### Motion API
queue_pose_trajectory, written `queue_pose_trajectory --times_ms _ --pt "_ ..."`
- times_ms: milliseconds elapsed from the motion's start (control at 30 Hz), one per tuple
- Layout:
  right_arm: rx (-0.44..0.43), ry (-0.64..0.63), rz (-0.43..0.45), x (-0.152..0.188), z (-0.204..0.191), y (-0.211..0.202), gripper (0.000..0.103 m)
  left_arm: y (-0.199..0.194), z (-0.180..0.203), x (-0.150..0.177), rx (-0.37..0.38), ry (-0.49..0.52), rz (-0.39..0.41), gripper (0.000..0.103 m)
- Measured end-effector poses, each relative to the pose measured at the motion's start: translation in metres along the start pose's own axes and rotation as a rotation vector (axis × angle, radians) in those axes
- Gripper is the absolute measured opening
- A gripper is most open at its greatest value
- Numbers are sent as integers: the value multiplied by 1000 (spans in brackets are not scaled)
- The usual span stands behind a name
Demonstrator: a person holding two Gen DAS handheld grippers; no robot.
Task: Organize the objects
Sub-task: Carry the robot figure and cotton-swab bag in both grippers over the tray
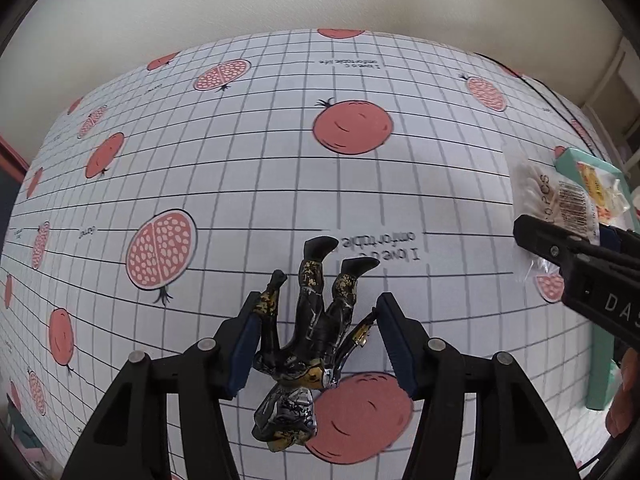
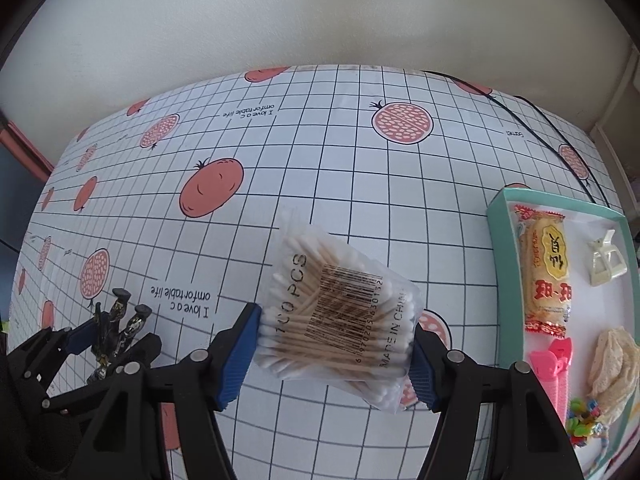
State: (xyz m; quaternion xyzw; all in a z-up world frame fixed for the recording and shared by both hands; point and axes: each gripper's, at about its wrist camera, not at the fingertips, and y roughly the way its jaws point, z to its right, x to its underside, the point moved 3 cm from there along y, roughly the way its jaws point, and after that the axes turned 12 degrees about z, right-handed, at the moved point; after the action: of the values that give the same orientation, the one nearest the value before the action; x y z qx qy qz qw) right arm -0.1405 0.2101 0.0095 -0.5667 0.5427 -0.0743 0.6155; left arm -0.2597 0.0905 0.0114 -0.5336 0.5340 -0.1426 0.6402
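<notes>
A black and gold action figure (image 1: 312,332) lies head toward the camera, legs pointing away, between the blue pads of my left gripper (image 1: 320,308). The pads touch its arms, so the gripper is shut on it. In the right wrist view the figure (image 2: 116,320) sticks up out of the left gripper (image 2: 108,336) at lower left. My right gripper (image 2: 336,324) is shut on a clear bag of cotton swabs (image 2: 336,312), pads pressing both sides. The bag (image 1: 548,200) and right gripper (image 1: 560,244) also show at the right edge of the left wrist view.
A teal-rimmed tray (image 2: 496,216) sits at the right, holding a yellow snack packet (image 2: 546,272), a white claw clip (image 2: 606,264), a pink item (image 2: 552,364), lace cloth (image 2: 612,364) and colourful beads (image 2: 584,420). A black cable (image 2: 540,128) runs along the back right. The pomegranate-print tablecloth (image 2: 320,152) meets a wall.
</notes>
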Motion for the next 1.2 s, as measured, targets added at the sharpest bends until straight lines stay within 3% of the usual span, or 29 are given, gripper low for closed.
queue_pose_trajectory --times_ms 367,667,1200 --pt "-31 15 40 16 22 -50 70 -49 25 5 18 17 14 59" --pt "-46 51 79 28 40 -91 70 -92 31 23 -14 -27 56 59" --pt "-54 34 141 52 69 -126 70 -120 61 39 -74 -67 121 59"
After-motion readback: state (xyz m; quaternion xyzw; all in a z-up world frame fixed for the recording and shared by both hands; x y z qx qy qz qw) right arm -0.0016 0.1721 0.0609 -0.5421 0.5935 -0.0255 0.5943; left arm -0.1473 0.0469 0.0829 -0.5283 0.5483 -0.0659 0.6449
